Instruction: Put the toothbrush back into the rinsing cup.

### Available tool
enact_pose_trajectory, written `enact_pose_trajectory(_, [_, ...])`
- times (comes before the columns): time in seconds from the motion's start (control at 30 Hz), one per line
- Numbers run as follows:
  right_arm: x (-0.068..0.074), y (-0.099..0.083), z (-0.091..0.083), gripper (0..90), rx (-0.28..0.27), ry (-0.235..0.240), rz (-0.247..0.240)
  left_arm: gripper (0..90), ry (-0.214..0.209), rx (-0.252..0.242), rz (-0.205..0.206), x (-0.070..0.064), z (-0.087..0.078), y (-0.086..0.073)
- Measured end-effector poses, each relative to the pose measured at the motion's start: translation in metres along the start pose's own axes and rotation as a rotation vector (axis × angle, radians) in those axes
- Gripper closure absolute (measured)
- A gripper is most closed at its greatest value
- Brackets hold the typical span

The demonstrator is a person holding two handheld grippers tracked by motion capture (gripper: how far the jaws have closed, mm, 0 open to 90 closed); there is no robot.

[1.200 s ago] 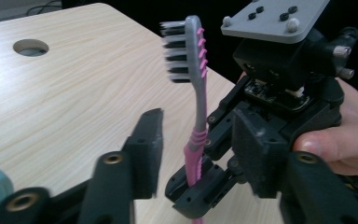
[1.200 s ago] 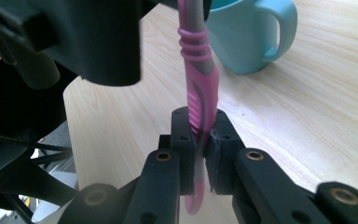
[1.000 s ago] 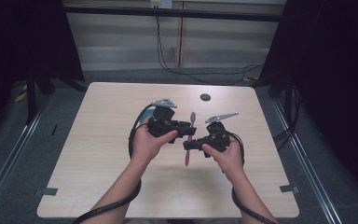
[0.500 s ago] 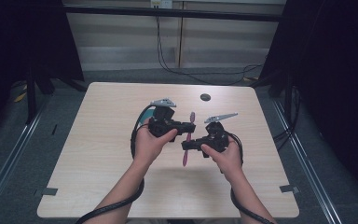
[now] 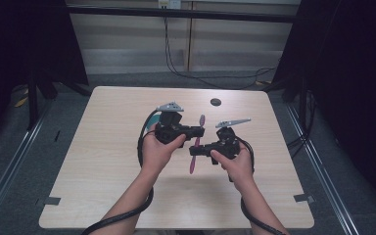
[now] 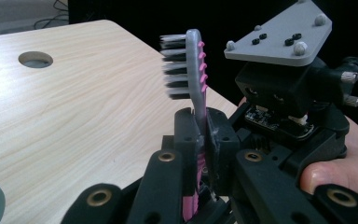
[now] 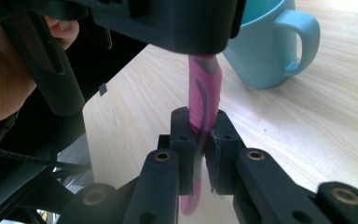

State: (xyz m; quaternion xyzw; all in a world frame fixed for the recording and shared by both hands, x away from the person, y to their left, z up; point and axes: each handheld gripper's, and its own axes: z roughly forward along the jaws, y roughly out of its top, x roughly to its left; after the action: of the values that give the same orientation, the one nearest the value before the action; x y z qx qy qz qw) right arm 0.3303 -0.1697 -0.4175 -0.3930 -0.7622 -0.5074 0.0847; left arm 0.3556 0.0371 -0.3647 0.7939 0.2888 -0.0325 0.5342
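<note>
A pink and grey toothbrush (image 5: 196, 143) is held above the table between both grippers, bristle head pointing away from me. My left gripper (image 5: 199, 131) is shut on its neck just below the bristles (image 6: 182, 65). My right gripper (image 5: 194, 151) is shut on the pink handle (image 7: 204, 88) lower down. In the left gripper view the jaws (image 6: 204, 140) clamp the grey neck, and the right gripper's body (image 6: 284, 93) sits close behind. In the right gripper view the jaws (image 7: 200, 140) pinch the handle, with the left gripper's body (image 7: 168, 23) just above.
A light blue mug (image 7: 270, 42) stands on the wooden table (image 5: 107, 161), partly hidden behind the left gripper (image 5: 152, 126). A round hole (image 5: 216, 102) is near the table's far edge. Black cables trail from both grippers toward me.
</note>
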Motion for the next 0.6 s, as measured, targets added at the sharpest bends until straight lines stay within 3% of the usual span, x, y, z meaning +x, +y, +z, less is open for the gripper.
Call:
enact_pose_trajectory(0.47, [-0.0005, -0.0016, 0.0015, 81.4, -0.014, 0.002, 0.0, 84.8, 0.001, -0.021, -0.018, 0.0028, -0.0016, -0.003])
enact_pose_trajectory(0.6, [-0.0005, -0.0018, 0.0006, 70.8, -0.012, -0.03, -0.009, 84.9, 0.002, -0.025, -0.021, 0.0041, -0.005, -0.0023])
